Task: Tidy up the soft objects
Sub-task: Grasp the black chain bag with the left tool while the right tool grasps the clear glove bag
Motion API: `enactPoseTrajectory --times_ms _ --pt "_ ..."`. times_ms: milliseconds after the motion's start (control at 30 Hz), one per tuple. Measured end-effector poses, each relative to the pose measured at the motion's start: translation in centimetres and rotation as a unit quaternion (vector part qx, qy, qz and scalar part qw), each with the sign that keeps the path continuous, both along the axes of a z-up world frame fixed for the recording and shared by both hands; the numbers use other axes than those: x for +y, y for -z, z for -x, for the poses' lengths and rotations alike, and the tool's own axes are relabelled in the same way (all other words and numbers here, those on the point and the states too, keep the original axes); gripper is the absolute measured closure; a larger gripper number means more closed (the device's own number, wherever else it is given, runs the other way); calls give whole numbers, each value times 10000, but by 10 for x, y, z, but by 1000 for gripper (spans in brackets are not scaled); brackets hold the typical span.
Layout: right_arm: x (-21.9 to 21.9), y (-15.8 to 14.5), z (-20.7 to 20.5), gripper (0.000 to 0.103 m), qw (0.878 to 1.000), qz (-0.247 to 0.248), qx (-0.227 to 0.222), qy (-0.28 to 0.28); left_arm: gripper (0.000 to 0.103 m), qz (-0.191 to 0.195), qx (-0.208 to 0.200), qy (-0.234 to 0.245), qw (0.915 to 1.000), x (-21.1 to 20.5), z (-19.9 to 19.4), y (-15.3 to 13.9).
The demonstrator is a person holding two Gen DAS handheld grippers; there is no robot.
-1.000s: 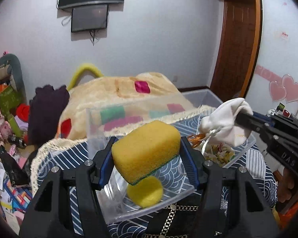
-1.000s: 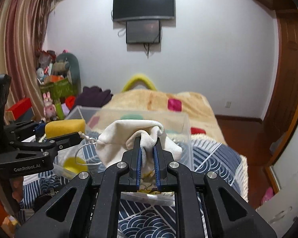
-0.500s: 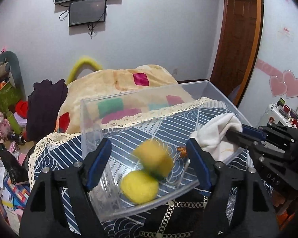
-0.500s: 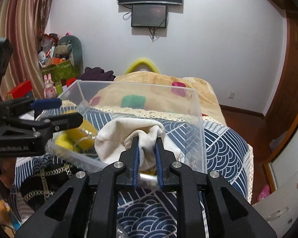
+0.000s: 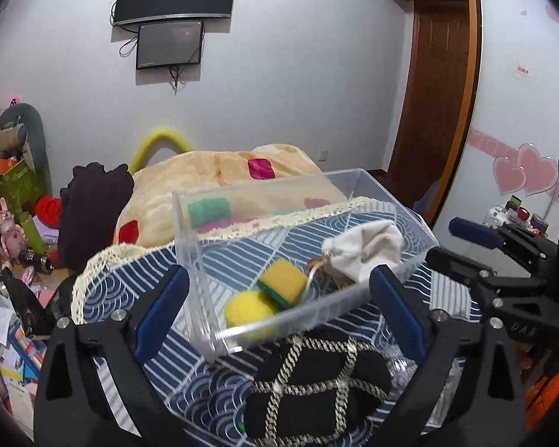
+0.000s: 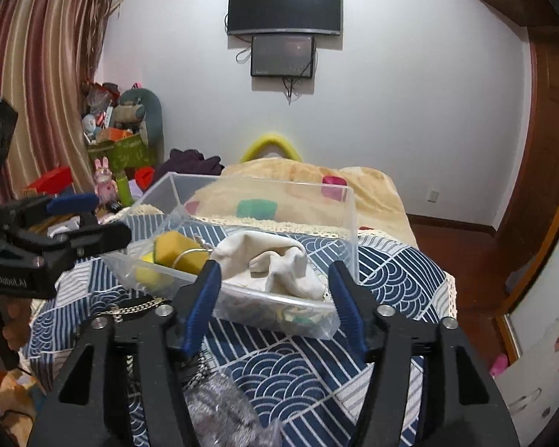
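Left gripper [image 5: 275,313]: jaws wide, empty.
Clear plastic bin [image 5: 316,303]: holds round yellow sponge [image 5: 248,313], yellow-green block sponge [image 5: 283,285], white cloth pouch [image 5: 361,249].
Black chain-trimmed bag [image 5: 316,402]: outside, likely remaining.
Right gripper [image 6: 274,309]: jaws wide, empty.

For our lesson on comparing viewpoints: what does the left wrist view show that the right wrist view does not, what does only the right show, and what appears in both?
Only the left wrist view shows the black pouch with the chain lattice lying plainly in front of the clear bin, and the pink heart stickers on the right wall.

Only the right wrist view shows the striped curtain.

Both show the bin holding the yellow-green sponge, the round yellow sponge and the white cloth bag, plus the left gripper and right gripper, both open and empty.
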State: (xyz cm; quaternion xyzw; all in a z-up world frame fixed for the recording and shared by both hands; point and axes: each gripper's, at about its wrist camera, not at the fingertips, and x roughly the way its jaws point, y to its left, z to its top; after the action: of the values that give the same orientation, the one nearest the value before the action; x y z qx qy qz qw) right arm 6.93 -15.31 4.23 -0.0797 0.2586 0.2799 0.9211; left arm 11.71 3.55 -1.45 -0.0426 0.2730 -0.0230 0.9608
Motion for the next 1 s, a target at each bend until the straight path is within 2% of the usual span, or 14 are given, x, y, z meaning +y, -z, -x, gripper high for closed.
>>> enactPoseTrajectory --times_ms 167,267,433,667,700,733,767,833,867,933,1000 --pt "-7 5 15 43 10000 -45 45 17 4 198 191 88 9996 -3 14 18" --pt "-10 16 20 43 9998 -9 185 28 4 154 336 25 9993 -6 19 32" --pt "-11 43 21 43 9979 18 652 -2 4 75 609 -13 9981 -11 25 61" --pt "-3 74 26 43 9932 168 1136 -201 5 417 771 99 9961 -8 26 86" --pt "-3 76 28 43 9928 164 1170 -209 10 489 772 135 9957 -7 26 88" --pt "-4 78 27 43 9922 155 1220 -219 20 538 776 172 9954 -6 27 89" --pt "-4 80 26 45 9914 142 1279 -232 24 608 804 242 9946 -5 26 90" --pt "-3 84 25 59 9897 105 1399 -294 30 714 802 285 9938 -3 26 91" --pt "-2 85 24 59 9889 100 1445 -342 33 733 784 296 9938 -4 28 91" --pt "-2 84 26 69 9890 78 1427 -370 50 834 781 384 9927 -3 29 90" --pt "-4 82 29 74 9901 68 1353 -357 58 882 786 441 9920 -2 30 89"
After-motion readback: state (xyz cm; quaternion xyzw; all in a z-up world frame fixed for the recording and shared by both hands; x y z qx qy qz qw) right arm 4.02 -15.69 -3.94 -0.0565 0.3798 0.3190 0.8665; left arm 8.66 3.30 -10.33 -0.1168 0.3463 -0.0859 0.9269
